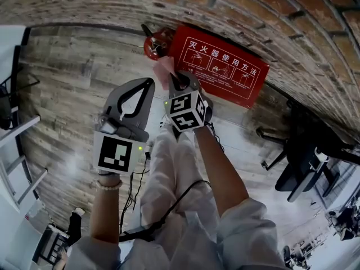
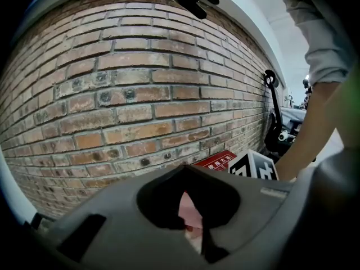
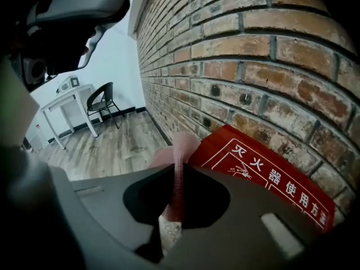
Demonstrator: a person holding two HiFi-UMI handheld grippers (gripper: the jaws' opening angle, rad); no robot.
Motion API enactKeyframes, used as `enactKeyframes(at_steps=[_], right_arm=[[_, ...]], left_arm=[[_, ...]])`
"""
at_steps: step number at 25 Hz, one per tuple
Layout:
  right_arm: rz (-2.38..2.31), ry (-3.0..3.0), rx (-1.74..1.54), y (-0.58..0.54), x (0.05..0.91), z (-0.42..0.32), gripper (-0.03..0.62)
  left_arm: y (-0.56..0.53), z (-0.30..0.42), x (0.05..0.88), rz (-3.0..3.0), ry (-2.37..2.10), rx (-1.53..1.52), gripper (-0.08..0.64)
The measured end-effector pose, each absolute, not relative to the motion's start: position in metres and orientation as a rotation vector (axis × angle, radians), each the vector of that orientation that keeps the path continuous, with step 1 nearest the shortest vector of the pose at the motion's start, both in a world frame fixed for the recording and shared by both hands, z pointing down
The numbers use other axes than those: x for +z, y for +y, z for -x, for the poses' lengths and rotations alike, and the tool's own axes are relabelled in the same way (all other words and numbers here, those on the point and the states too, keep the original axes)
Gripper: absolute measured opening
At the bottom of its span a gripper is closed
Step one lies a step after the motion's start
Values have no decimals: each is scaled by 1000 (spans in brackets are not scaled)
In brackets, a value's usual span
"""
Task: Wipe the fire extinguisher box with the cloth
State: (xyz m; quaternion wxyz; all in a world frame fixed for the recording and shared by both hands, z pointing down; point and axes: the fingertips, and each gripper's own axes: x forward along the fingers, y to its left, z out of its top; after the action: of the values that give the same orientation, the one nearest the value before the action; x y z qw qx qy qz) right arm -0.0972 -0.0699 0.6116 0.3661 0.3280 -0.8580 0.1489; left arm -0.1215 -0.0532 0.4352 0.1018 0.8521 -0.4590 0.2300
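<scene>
The red fire extinguisher box (image 1: 220, 67) with white Chinese print stands on the floor against the brick wall; it also shows in the right gripper view (image 3: 264, 176) and as a sliver in the left gripper view (image 2: 216, 161). My right gripper (image 1: 181, 77) (image 3: 178, 172) is shut on a pink cloth (image 1: 166, 70) (image 3: 179, 151) at the box's left end. The cloth sticks up past the jaw tips. My left gripper (image 1: 149, 84) (image 2: 187, 169) hangs just left of it, shut with nothing held; the pink cloth (image 2: 190, 212) shows behind its jaws.
A red extinguisher (image 1: 157, 43) stands left of the box. Brick wall (image 1: 236, 10) runs behind. A black chair (image 1: 298, 167) is at the right, cables (image 1: 135, 190) lie on the wood floor. A white table and chair (image 3: 84, 103) stand farther along the wall.
</scene>
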Motion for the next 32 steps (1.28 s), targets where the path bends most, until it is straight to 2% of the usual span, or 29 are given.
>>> enactKeyframes(at_steps=[32], right_arm=[[-1039, -2066, 419, -81, 623, 0, 29]], left_arm=[[-58, 82, 438, -2586, -1260, 689, -2]])
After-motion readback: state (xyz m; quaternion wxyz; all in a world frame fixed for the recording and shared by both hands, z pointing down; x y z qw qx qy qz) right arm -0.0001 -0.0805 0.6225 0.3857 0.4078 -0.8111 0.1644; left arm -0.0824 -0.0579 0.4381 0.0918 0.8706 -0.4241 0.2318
